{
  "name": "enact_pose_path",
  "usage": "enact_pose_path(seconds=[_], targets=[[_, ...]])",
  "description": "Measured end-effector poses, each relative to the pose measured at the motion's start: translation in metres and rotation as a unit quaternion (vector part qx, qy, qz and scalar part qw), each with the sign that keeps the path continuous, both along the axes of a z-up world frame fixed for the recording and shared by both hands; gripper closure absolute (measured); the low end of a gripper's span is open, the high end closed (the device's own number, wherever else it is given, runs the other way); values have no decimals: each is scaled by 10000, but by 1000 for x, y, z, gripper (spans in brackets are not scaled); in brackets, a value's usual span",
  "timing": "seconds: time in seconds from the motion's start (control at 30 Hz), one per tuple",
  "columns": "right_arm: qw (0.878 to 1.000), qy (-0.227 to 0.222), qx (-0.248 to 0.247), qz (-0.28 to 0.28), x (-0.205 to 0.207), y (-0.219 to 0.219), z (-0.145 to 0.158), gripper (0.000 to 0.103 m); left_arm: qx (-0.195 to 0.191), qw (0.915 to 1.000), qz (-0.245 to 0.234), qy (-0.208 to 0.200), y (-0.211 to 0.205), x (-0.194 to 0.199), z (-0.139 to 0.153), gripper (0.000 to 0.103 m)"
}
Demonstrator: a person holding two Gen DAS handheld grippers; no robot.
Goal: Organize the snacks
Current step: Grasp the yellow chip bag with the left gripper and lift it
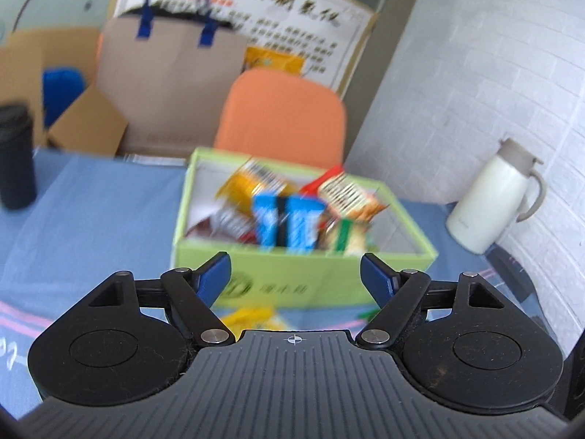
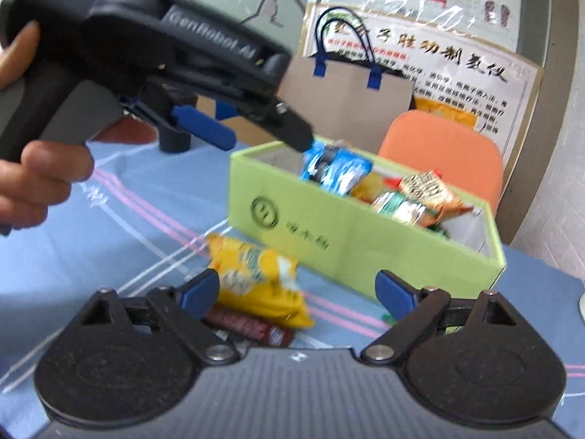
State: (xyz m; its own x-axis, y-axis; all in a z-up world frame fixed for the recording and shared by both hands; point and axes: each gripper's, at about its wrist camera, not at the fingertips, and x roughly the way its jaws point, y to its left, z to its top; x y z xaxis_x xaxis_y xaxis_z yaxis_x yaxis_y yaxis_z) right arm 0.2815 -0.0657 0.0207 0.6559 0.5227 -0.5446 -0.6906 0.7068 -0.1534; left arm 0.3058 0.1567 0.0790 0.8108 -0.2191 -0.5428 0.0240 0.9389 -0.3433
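Between packets: left gripper [image 1: 295, 269] and right gripper [image 2: 297, 289] both gaped empty. Green box [image 2: 329, 234] sat half-filled; yellow snack bag [image 2: 259, 278] lay at its seven o'clock. Next, probably: right gripper drops and closes on it.

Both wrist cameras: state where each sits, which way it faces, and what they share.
Left wrist: rides the left gripper, jaws open, facing the green box of snacks; no hand visible.
Right wrist: rides the right gripper, jaws open, facing the yellow snack bag; the person's hand holding the left gripper shows.
Shared: green box, orange chair, blue cloth.
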Motion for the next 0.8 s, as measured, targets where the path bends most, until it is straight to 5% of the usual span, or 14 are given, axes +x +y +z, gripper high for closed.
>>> enact_pose_path(seconds=[0.27, 0.37, 0.47, 0.63, 0.8], targets=[[9987, 399, 167, 257, 12, 16, -17, 11, -998, 9915, 274, 791, 38, -1, -50, 38], [9942, 1002, 326, 238, 33, 29, -28, 11, -1040, 9895, 155, 989, 31, 8, -61, 40], [9924, 1183, 263, 207, 42, 43, -34, 11, -1040, 9878, 70, 1159, 24, 17, -70, 53], [9946, 909, 264, 428, 11, 55, -27, 11, -1053, 9871, 24, 1209, 27, 1, -76, 81], [9949, 718, 269, 663, -43, 57, -25, 10, -1189, 9865, 96, 1120, 33, -52, -80, 81]])
